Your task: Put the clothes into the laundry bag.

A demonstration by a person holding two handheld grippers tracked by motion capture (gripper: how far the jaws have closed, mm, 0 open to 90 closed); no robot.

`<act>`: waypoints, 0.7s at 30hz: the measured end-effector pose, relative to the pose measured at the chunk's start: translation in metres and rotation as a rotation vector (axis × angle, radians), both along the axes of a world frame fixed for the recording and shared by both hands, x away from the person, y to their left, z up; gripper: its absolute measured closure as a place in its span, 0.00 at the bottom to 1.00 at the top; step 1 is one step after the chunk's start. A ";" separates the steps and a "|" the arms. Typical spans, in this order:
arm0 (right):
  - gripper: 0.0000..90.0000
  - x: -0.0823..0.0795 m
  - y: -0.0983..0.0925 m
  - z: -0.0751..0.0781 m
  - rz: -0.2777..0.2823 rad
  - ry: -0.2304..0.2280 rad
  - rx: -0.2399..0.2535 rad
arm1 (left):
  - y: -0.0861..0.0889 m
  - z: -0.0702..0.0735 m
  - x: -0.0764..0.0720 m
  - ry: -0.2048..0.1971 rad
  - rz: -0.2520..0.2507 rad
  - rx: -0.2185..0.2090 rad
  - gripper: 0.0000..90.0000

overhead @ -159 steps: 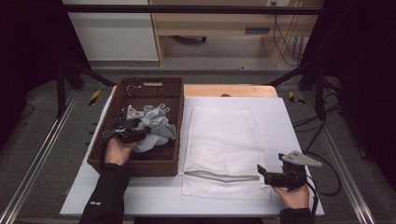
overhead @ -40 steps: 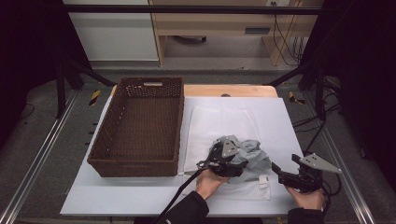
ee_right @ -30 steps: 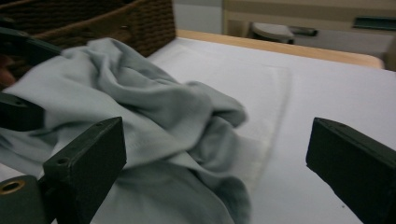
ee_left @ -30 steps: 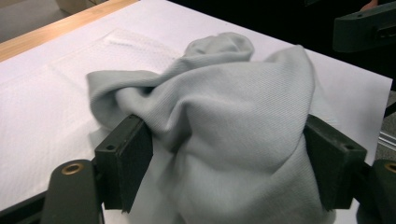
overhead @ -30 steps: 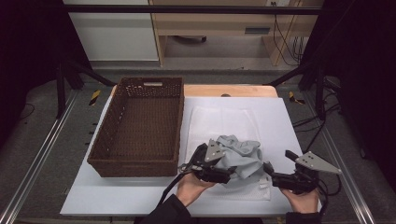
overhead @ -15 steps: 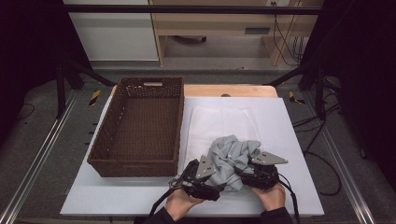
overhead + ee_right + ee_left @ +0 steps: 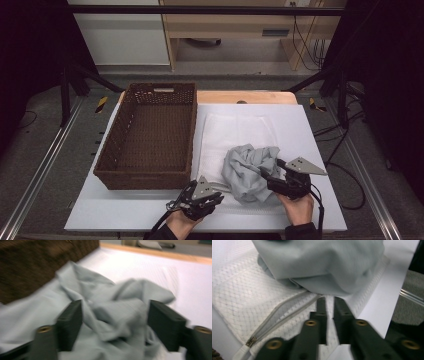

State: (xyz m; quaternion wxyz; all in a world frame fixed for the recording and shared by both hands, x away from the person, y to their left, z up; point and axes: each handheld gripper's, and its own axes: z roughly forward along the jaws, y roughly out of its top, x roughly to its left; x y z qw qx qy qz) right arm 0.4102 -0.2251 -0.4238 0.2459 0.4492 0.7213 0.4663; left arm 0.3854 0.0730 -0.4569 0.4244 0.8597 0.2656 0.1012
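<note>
A crumpled grey garment (image 7: 247,167) lies on the near end of a flat white mesh laundry bag (image 7: 240,127). My left gripper (image 7: 216,196) sits low at the bag's front edge. In the left gripper view its jaws (image 7: 328,301) have just closed to a thin slit, tips at the bag's zipper (image 7: 279,315) under the garment (image 7: 319,262); I cannot tell whether mesh is pinched. My right gripper (image 7: 267,179) reaches into the garment's right side. Its jaws (image 7: 115,312) have just been opening and stand wide, with grey cloth (image 7: 107,297) bunched between them.
An empty brown wicker basket (image 7: 150,135) stands left of the bag, its wall close to my left gripper. The white table top (image 7: 310,130) shows bare to the right. A wooden strip runs along the table's far edge, and metal rails flank both sides.
The grey garment has gone from the basket onto the mesh bag. My left gripper has let it go and sunk to the bag's front edge. The right gripper has come up to the garment's right side.
</note>
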 end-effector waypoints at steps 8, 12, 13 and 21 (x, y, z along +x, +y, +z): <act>0.03 0.006 0.042 -0.022 0.035 0.108 -0.118 | 0.002 -0.010 -0.002 -0.015 0.051 0.032 0.99; 0.08 0.018 0.044 -0.046 0.011 0.181 -0.161 | -0.003 -0.018 0.004 -0.008 0.060 0.026 0.99; 0.12 0.020 0.043 -0.050 0.015 0.197 -0.148 | -0.005 -0.021 0.005 0.001 0.062 0.033 0.99; 0.73 0.023 0.033 -0.044 0.025 0.283 -0.062 | -0.010 -0.028 0.004 0.001 0.058 0.051 0.99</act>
